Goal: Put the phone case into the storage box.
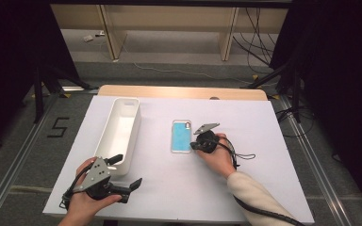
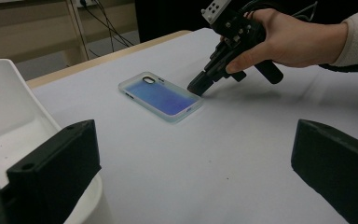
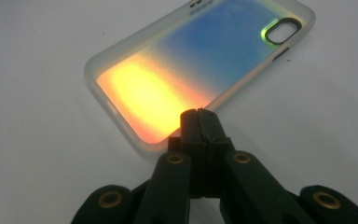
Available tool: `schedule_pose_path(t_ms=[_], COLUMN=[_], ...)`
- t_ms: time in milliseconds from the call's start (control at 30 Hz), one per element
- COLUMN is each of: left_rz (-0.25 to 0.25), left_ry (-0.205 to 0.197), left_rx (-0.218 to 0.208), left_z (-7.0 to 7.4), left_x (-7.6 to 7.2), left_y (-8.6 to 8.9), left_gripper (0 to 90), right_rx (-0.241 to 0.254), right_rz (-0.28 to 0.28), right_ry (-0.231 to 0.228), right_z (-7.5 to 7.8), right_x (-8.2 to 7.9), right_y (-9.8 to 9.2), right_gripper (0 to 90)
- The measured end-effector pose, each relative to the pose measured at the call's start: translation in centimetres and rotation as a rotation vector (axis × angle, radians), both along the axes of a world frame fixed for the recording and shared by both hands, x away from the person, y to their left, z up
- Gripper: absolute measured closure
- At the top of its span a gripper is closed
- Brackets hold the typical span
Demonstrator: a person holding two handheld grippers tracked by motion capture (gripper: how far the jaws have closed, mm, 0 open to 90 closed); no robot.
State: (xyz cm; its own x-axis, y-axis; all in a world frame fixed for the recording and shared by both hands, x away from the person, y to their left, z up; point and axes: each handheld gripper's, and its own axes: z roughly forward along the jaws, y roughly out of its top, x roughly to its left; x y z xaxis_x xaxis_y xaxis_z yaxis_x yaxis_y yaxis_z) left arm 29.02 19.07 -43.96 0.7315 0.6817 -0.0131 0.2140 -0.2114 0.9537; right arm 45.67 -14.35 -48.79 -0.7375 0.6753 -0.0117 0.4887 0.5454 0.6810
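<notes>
The phone case (image 1: pixel 181 136) lay flat mid-table, right of the white bin (image 1: pixel 119 133). The right gripper (image 1: pixel 194 145), jaws closed on nothing, touched its right edge; pushing could skate it away. The left gripper (image 1: pixel 128 172) waited open, empty, nearer.

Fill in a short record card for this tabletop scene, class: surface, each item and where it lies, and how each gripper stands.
Surface: white table
Phone case: lies flat near the middle, camera cutout at the far end
White bin: left of the case, long and open-topped
Right gripper: jaws shut, tip at the case's near right edge; whether it grips the rim cannot be told
Left gripper: jaws open, nothing between them, beside the bin's near end
</notes>
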Motion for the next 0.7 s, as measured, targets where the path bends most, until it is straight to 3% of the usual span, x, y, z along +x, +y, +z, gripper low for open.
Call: schedule_pose_path(t_ms=[67, 233, 300, 333, 367, 433, 500, 600, 700], left_rz=[-0.001, -0.001, 0.005, 0.003, 0.003, 0.002, 0.002, -0.001, 0.003], left_ry=[0.0, 0.002, 0.004, 0.001, 0.001, 0.007, 0.007, 0.007, 0.009], left_rx=[0.0, -0.001, 0.003, 0.005, 0.005, 0.002, 0.001, -0.001, 0.002], left_z=[0.0, 0.0, 0.0, 0.0, 0.0, 0.0, 0.0, 0.0, 0.0], left_x=[0.0, 0.0, 0.1, 0.1, 0.1, 0.2, 0.2, 0.2, 0.2], left_y=[0.0, 0.0, 0.0, 0.0, 0.0, -0.2, -0.2, -0.2, -0.2], left_gripper=[0.4, 0.4, 0.4, 0.4, 0.4, 0.4, 0.4, 0.4, 0.4], right_rx=[-0.008, 0.004, 0.006, 0.018, 0.03, 0.039, 0.044, 0.073, 0.055], right_rz=[0.003, -0.004, -0.003, -0.007, -0.009, 0.013, 0.031, 0.046, 0.08], right_ry=[0.019, -0.003, -0.004, -0.034, -0.02, -0.063, -0.051, -0.09, -0.075], right_z=[0.2, 0.4, 0.8, 0.9, 1.2, 1.5, 2.1, 2.7, 3.4], right_x=[0.0, 0.0, -0.2, -0.3, -0.6, -0.9, -1.4, -2.0, -2.5], right_y=[-0.1, -0.4, -0.7, -0.7, -0.8, -1.1, -1.5, -1.9, -2.1], right_gripper=[90.0, 90.0, 86.4, 85.0, 83.3, 78.9, 74.6, 66.8, 58.5])
